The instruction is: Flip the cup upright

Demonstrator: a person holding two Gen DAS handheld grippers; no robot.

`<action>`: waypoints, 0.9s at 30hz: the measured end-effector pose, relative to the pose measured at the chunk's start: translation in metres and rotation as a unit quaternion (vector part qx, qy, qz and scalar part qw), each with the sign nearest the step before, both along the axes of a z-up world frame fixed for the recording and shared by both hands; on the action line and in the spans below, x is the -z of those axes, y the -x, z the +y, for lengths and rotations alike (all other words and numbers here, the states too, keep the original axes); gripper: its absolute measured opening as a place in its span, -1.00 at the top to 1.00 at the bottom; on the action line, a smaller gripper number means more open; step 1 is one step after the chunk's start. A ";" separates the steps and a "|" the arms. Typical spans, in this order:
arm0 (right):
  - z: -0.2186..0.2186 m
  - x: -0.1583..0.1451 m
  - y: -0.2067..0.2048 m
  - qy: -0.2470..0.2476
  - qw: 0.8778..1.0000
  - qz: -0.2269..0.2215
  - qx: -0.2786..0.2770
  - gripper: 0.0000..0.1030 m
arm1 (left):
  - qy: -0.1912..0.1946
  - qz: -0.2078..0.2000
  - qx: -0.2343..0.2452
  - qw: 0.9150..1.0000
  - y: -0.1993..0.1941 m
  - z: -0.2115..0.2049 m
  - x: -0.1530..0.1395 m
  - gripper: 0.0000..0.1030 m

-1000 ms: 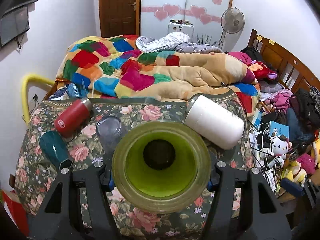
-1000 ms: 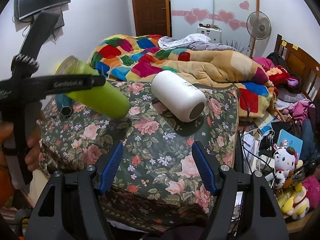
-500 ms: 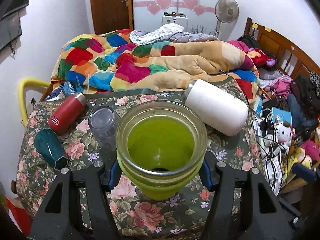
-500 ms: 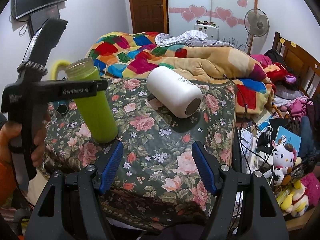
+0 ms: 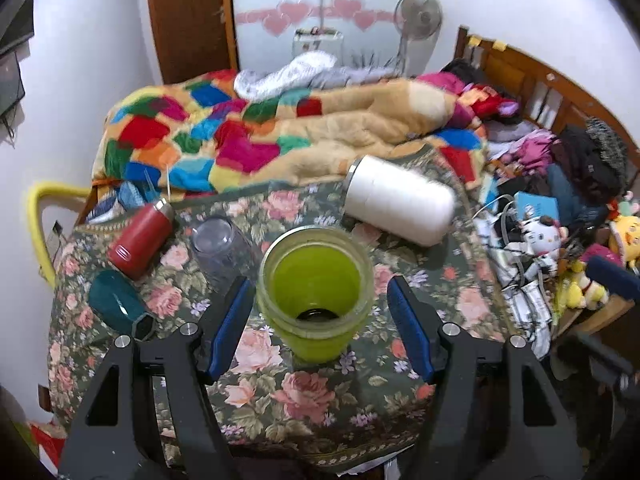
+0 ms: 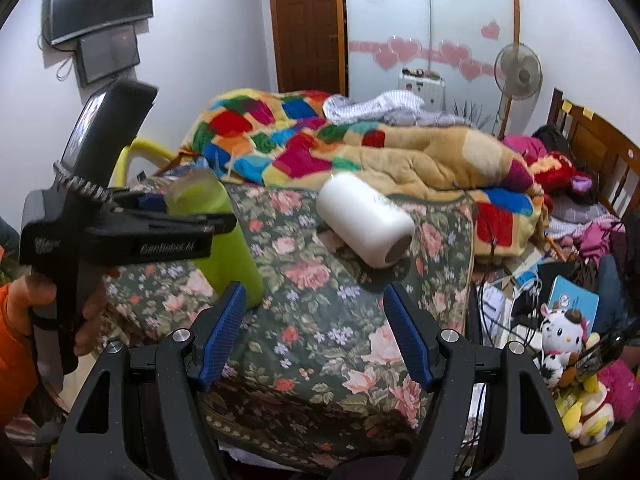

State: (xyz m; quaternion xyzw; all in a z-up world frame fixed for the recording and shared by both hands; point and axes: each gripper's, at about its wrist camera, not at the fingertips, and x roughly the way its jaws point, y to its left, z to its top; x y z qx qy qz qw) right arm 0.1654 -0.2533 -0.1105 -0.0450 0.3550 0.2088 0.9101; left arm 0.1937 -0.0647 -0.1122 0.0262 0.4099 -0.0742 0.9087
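Observation:
A lime-green cup [image 5: 316, 296] stands upright on the floral-covered table [image 5: 320, 392], mouth up. My left gripper [image 5: 320, 320] is open, its blue pads on either side of the cup with gaps, not touching it. In the right wrist view the green cup [image 6: 224, 240] stands at the left behind the left gripper's black body [image 6: 120, 236]. My right gripper [image 6: 312, 332] is open and empty over the table's front part.
A white cup [image 5: 396, 204] lies on its side at the back right. A red flask [image 5: 138, 236], a clear cup [image 5: 218, 248] and a teal cup [image 5: 118, 304] lie at the left. A bed with a colourful blanket [image 5: 280, 136] is behind; clutter and toys [image 5: 548, 240] are at the right.
The green cup went from tilted toward the left camera to standing upright on the table. The left gripper opened and let it go, and drew back a little.

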 end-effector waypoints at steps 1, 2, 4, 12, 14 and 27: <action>0.001 -0.005 0.003 -0.002 1.000 -0.008 0.000 -0.32 | 0.001 -0.012 0.001 1.000 0.008 0.002 -0.008 -0.33; 0.002 -0.011 0.006 -0.004 1.000 -0.017 -0.001 -0.32 | 0.001 -0.027 0.000 1.000 0.017 0.004 -0.017 -0.34; 0.004 -0.028 0.017 -0.010 0.999 -0.044 0.001 -0.32 | 0.003 -0.064 -0.004 0.998 0.039 0.011 -0.039 -0.34; 0.008 -0.084 0.057 -0.075 0.988 -0.133 -0.002 -0.32 | 0.021 -0.226 -0.040 0.973 0.131 0.034 -0.116 -0.57; 0.008 -0.095 0.066 -0.094 0.984 -0.151 -0.005 -0.32 | 0.026 -0.258 -0.047 0.965 0.151 0.037 -0.127 -0.64; 0.013 -0.114 0.105 -0.135 0.966 -0.220 0.011 -0.76 | 0.013 -0.348 -0.095 0.932 0.212 0.041 -0.142 -1.00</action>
